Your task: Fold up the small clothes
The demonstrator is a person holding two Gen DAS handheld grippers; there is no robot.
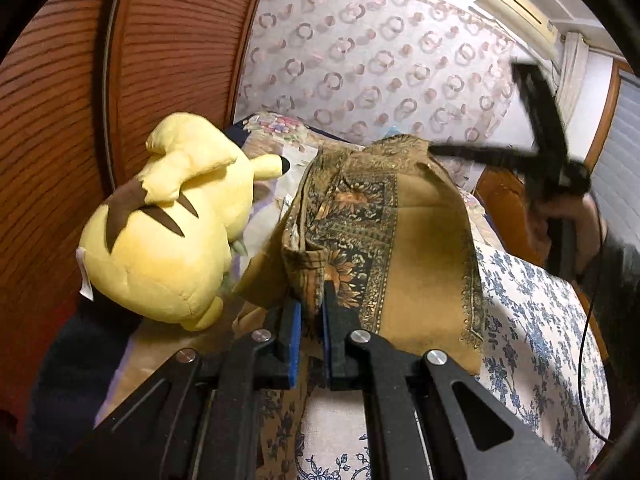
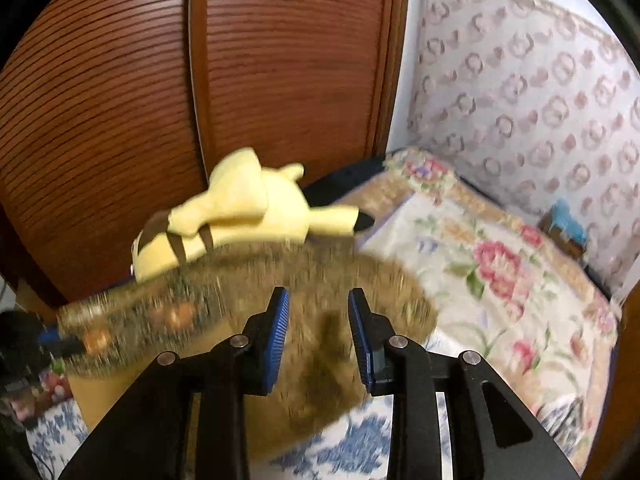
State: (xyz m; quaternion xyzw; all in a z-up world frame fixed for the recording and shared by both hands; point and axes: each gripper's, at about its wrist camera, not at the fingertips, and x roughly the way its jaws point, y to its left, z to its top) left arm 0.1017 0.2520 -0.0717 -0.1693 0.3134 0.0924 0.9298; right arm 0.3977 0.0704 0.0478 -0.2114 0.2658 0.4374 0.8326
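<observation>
Gripping a bunched edge of a mustard-brown woven cloth with dark floral-patterned borders [image 1: 400,236]: the left gripper [image 1: 311,312], its black fingers with blue pads clenched tight on the fabric, the pinched fold standing up between the pads. Rising from that pinch and draping away across the bed, the rest of the cloth, one patterned band running up its middle and a fringed border down its right side. Lying under it, a white bedsheet printed with blue flowers [image 1: 536,320].

Hovering over the same cloth [image 2: 320,300] in the right wrist view: the right gripper [image 2: 318,320], jaws parted and released, nothing pressed between the blue pads [image 2: 276,332]. Showing through the gap and beneath both fingers, the brown fabric, blurred by motion; whether the fingertips are touching it cannot be told. Appearing in the left wrist view as a dark blurred shape beyond the cloth's far corner, that same right gripper [image 1: 460,151], held in a hand [image 1: 560,216].

Resting just left of the cloth, face down, a yellow plush toy with brown back stripes and black-tipped ears [image 1: 168,224], beside a reddish-brown slatted wooden door [image 1: 60,120]. Further back, a cream quilt with pink roses [image 2: 500,272] against a quilted patterned wall panel [image 2: 540,100].
</observation>
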